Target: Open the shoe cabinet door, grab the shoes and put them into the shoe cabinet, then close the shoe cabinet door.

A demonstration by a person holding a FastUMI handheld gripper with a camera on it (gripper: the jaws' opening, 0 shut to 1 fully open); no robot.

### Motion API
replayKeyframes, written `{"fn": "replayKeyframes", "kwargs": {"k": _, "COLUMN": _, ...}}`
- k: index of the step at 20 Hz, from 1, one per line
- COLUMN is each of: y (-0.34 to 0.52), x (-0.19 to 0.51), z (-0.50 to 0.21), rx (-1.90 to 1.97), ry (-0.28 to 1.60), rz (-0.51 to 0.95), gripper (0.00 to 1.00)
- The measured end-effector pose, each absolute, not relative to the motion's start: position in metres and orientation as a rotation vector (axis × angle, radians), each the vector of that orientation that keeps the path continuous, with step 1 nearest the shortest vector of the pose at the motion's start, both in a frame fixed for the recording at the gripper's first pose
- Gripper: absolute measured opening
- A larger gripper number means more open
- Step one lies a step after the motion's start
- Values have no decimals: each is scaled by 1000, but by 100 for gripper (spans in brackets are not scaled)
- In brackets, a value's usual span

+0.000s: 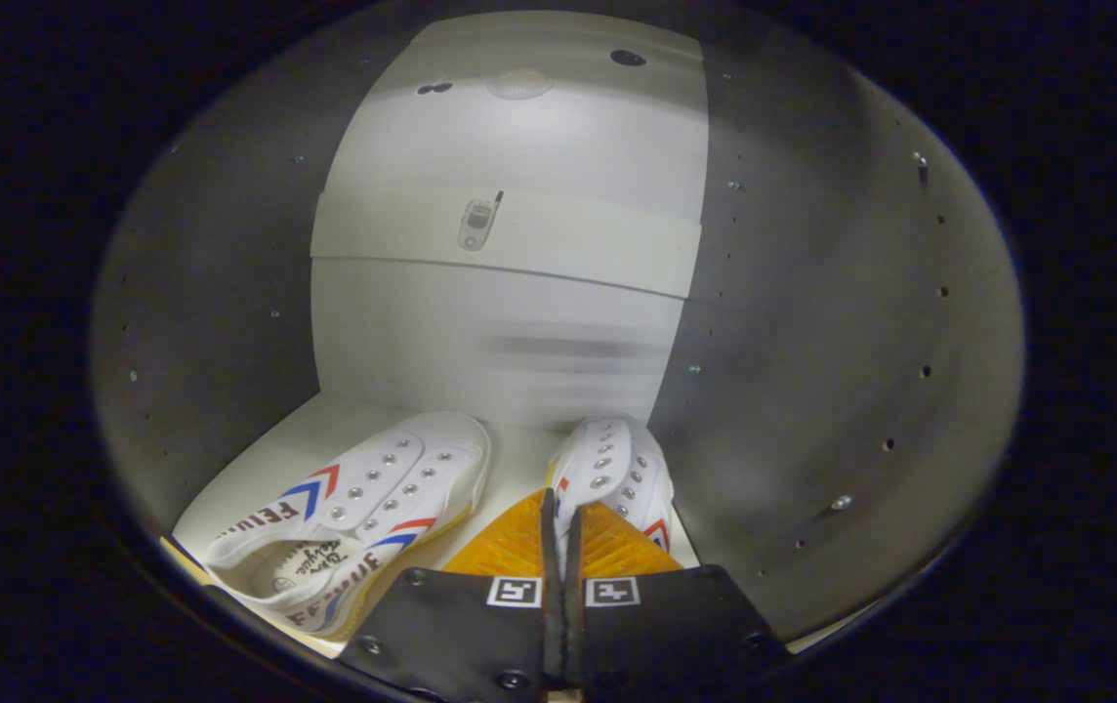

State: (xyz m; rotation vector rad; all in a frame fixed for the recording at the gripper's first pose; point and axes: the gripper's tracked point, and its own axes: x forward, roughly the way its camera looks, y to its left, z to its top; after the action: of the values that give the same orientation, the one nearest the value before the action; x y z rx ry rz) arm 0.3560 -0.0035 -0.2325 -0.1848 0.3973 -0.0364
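While the orange fingers (561, 535) pinch one white sneaker (612, 474), its red-and-blue-striped mate (363, 508) lies beside it inside the cabinet (510, 332).

A small phone-shaped sticker (476, 224) is showing on a pale band (598, 249) running across the white back panel (519, 332).

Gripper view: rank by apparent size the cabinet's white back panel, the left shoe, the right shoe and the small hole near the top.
1. white back panel
2. left shoe
3. right shoe, partly hidden by the closed gripper, so unsure
4. small hole
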Motion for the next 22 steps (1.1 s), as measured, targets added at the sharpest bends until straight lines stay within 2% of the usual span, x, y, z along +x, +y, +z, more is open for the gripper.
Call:
{"fn": "replayKeyframes", "kwargs": {"k": 12, "y": 2, "x": 356, "z": -244, "rx": -128, "ry": 444, "rz": -33, "gripper": 3}}
{"fn": "replayKeyframes", "kwargs": {"k": 21, "y": -1, "x": 357, "z": -245, "rx": -110, "ry": 449, "rz": -54, "gripper": 17}}
{"fn": "replayKeyframes", "kwargs": {"k": 22, "y": 0, "x": 357, "z": -245, "rx": -110, "ry": 449, "rz": -49, "gripper": 21}}
